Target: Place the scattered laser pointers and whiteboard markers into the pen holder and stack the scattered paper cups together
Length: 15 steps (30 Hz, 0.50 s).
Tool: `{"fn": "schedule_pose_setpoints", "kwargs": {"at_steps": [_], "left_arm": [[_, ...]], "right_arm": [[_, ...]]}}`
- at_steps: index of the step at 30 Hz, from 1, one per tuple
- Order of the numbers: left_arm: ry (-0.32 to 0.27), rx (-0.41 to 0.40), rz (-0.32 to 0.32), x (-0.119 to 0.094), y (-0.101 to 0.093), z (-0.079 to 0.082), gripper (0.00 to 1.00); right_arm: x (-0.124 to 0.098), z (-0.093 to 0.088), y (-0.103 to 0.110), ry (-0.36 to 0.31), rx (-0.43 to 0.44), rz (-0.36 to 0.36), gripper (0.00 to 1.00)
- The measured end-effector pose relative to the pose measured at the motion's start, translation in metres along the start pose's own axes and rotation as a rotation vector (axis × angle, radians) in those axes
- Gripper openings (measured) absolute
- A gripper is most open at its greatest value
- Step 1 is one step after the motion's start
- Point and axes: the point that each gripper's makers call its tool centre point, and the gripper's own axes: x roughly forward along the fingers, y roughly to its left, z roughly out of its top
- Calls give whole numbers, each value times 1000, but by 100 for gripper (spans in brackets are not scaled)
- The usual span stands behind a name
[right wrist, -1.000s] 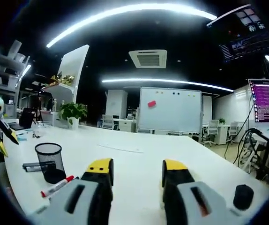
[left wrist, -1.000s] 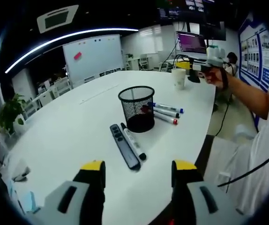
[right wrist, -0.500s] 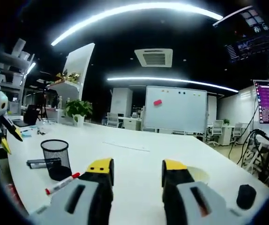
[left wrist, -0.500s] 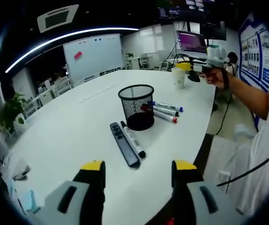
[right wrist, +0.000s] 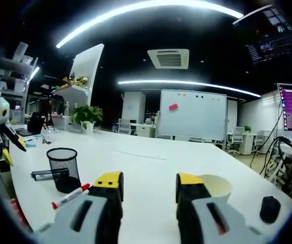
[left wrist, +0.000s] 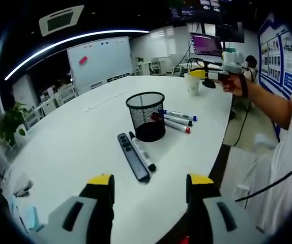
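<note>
right tool (right wrist: 149, 190) open, empty, nosing at cup (right wrist: 214, 186) lower right to grab | left tool (left wrist: 149, 189) open, empty, low-centre, facing holder (left wrist: 146, 116), markers (left wrist: 177, 120)

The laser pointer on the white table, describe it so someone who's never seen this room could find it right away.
On the white table, find the black mesh pen holder. On its near side lie two long things side by side. The laser pointer is the flat, all-dark bar with buttons; the marker touching it is round with a white barrel.
</note>
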Motion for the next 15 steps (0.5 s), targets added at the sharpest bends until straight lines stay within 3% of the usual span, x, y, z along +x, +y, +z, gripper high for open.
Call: {"fn": "schedule_pose_setpoints", "kwargs": {"at_steps": [15], "left_arm": [[6, 0, -1, 2, 0, -1, 57]], "right_arm": [[1, 1, 10, 7, 3, 35, 41]]}}
